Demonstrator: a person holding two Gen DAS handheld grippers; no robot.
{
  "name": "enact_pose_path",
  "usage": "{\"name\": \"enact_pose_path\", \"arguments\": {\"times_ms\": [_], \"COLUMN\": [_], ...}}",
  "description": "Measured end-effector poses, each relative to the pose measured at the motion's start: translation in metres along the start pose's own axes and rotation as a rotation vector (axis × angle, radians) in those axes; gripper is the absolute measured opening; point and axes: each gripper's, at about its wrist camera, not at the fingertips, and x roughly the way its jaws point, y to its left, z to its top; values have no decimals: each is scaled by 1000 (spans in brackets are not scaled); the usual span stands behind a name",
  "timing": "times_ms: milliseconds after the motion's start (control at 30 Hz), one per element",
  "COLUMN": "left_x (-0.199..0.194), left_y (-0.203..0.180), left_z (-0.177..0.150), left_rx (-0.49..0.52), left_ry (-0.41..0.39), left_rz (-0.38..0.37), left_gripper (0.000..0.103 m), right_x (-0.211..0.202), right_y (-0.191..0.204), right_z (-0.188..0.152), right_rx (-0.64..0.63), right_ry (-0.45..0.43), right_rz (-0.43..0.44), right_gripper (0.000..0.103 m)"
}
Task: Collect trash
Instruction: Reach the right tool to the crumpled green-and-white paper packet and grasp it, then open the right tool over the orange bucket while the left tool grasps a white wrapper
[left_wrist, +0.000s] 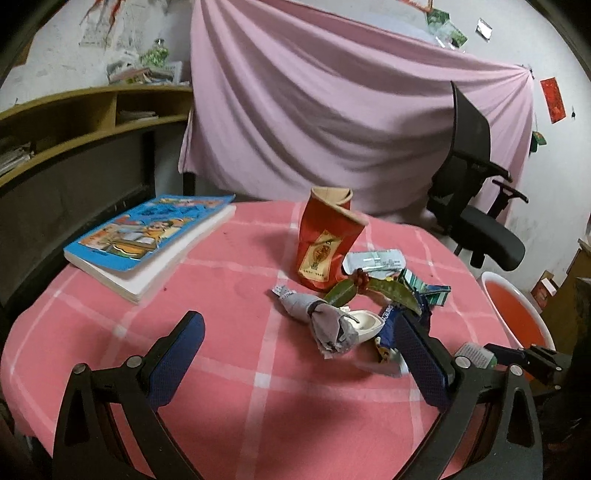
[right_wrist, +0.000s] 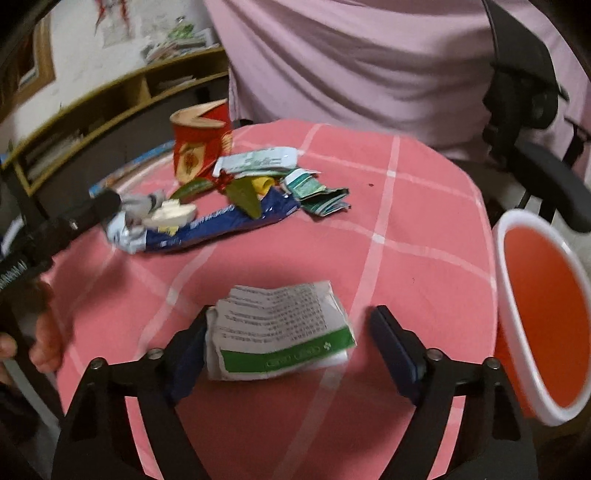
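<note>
pink tablecloth bears folded leaflet between right gripper fingers.

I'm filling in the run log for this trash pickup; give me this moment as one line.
left gripper: open, over table | right gripper: open around leaflet | trash pile: on table | bin: beside table

Orange bin blurred, cut by right edge; book mostly hidden behind trash.

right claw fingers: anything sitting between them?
Yes. In the right wrist view, a folded paper leaflet with a green band lies on the pink tablecloth between the open right claw fingers, against the left one.
</note>
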Motion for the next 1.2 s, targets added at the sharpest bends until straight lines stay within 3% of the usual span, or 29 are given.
{"name": "enact_pose_path", "arguments": {"times_ms": [67,167,367,433,567,700,1067,1200], "left_x": [5,11,12,11,14,10,-27,-38], "left_y": [-1,-2,8,9,14,14,-14,-30], "left_z": [2,1,2,3,3,2,-21,-31], "left_rx": [4,15,-44,-61,-95,-89,64,112], "left_ry": [26,60,82,81,108,107,-32,-91], "left_rz": [1,11,1,-7,-48,-76,-34,-52], "left_gripper": [91,79,77,68,31,14,10,7], "right_x": [1,-1,-4,-3,-2,-3,-11,-19], "right_y": [-1,3,12,11,6,6,-6,-13], "right_z": [2,2,0,0,0,-1,-6,-10], "right_rx": [7,0,-19,-11,18,26,98,136], "right_ry": [0,-5,-17,-15,-13,-18,-62,-101], "right_rz": [-8,-35,-58,-53,-31,-30,-14,-2], "right_gripper": [69,67,67,67,66,65,62,60]}}
